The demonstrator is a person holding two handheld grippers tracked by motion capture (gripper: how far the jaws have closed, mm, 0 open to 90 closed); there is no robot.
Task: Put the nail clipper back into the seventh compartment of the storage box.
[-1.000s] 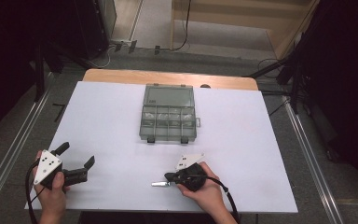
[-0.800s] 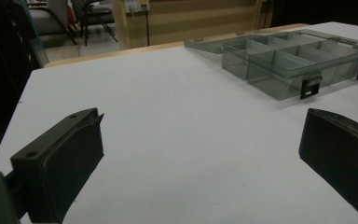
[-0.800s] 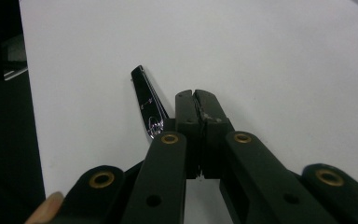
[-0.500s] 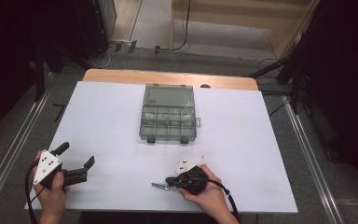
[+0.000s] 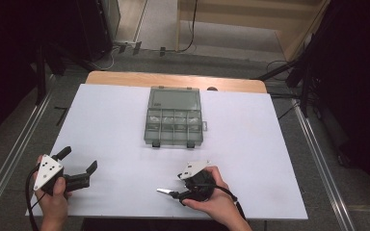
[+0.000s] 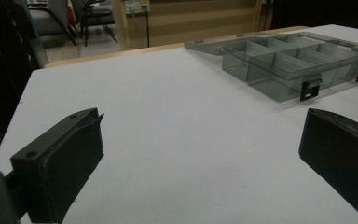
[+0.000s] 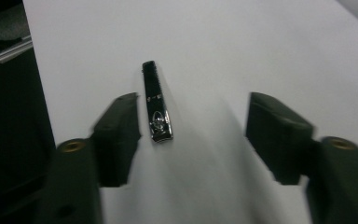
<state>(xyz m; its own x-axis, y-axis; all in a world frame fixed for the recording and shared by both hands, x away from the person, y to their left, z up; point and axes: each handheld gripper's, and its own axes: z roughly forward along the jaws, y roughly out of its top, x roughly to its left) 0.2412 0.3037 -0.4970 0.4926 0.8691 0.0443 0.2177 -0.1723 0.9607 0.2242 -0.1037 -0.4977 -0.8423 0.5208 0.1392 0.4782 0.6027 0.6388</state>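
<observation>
At the table's (image 5: 106, 120) near edge, my right gripper (image 7: 193, 121) has its jaws spread wide, gripping nothing. A nail clipper (image 7: 155, 102) lies flat on the white surface between them, just beside one jaw (I can't tell whether it touches). My left gripper (image 5: 79, 163) sits at the near left corner, jaws wide apart and empty. The clear box (image 5: 174, 122) stands open mid-table, lid back, well apart from both grippers.

Right gripper (image 5: 169, 193) nearer the table's front edge.
</observation>
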